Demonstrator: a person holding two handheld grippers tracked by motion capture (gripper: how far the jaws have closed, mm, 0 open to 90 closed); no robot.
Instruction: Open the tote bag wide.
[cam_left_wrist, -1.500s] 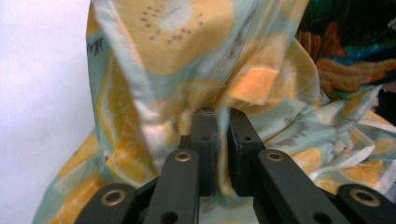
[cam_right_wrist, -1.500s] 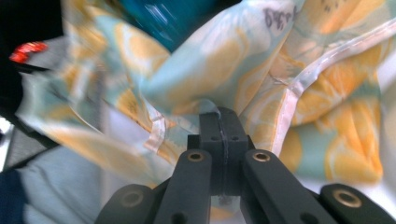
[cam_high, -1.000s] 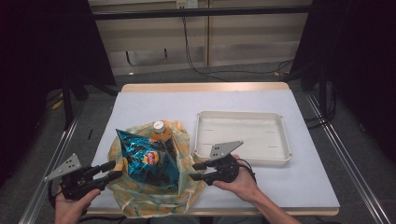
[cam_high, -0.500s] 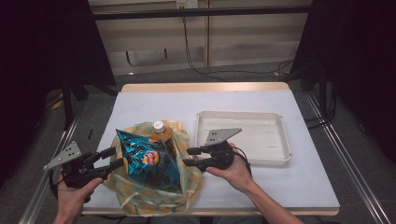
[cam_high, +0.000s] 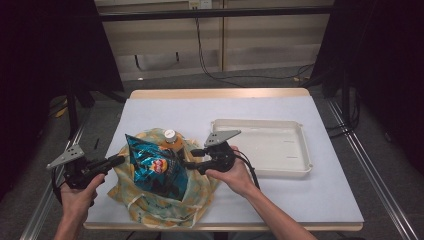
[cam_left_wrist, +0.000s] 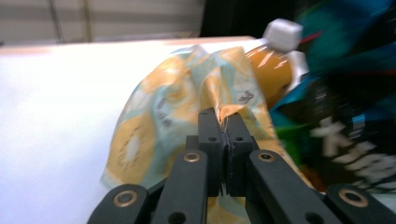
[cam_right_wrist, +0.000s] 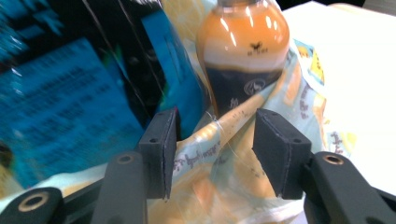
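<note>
A yellow fruit-print cloth bag (cam_high: 150, 210) lies at the table's front left. In it stand a blue chip bag (cam_high: 155, 167) and an orange drink bottle (cam_high: 170, 135) with a white cap. My left gripper (cam_high: 119, 160) is at the bag's left rim. In the left gripper view its jaws (cam_left_wrist: 223, 123) have just closed and pinch a fold of the cloth (cam_left_wrist: 154, 126). My right gripper (cam_high: 189, 158) is at the bag's right rim. Its jaws (cam_right_wrist: 215, 135) have just been opening, with the cloth rim (cam_right_wrist: 229, 121) loose between them below the bottle (cam_right_wrist: 245, 60).
A shallow white tray (cam_high: 270, 147) sits to the right of the bag, just behind my right hand. The white table top (cam_high: 320, 195) runs on to the right and to the back. Dark stands and cables are beyond the table's edges.
Both grippers have moved in toward the bag from its sides. The left one has reached the left rim and shut on the cloth. The right one's jaws stand a little wider.
</note>
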